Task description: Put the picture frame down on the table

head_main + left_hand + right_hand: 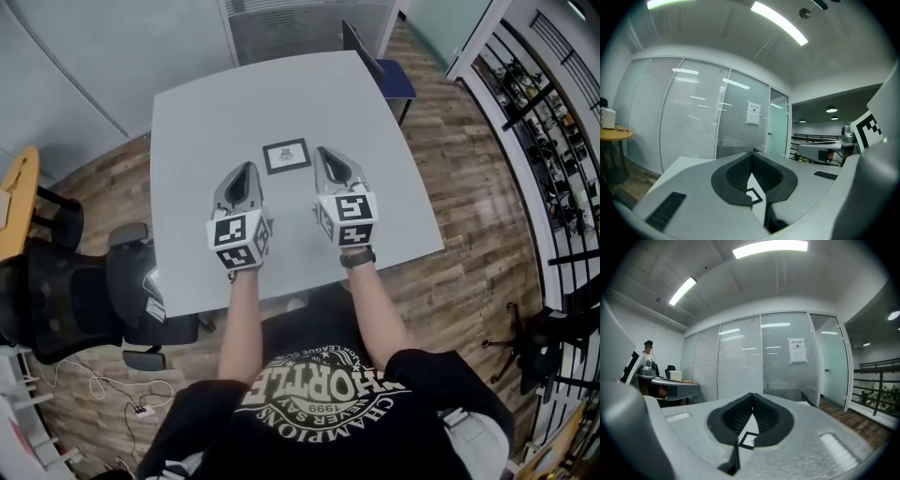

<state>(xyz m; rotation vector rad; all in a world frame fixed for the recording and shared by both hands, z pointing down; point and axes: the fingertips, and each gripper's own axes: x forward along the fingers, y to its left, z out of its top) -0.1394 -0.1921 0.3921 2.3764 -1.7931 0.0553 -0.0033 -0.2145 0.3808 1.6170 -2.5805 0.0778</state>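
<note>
My left tongs (248, 172): smooth grey plastic, ribbed black pads (736, 174), jaws closed tip to tip, nothing held, over the matte grey square table (187, 141). Frame (286, 155), a small flat rectangle with a black border and white inside, lies flat on the table just ahead of and between both tongs, touched by neither; its print is too small to read. My right tongs (323, 155): same build, jaws pinched together, empty. Black shirt (319, 412) reads CHAMPIONS 1999
</note>
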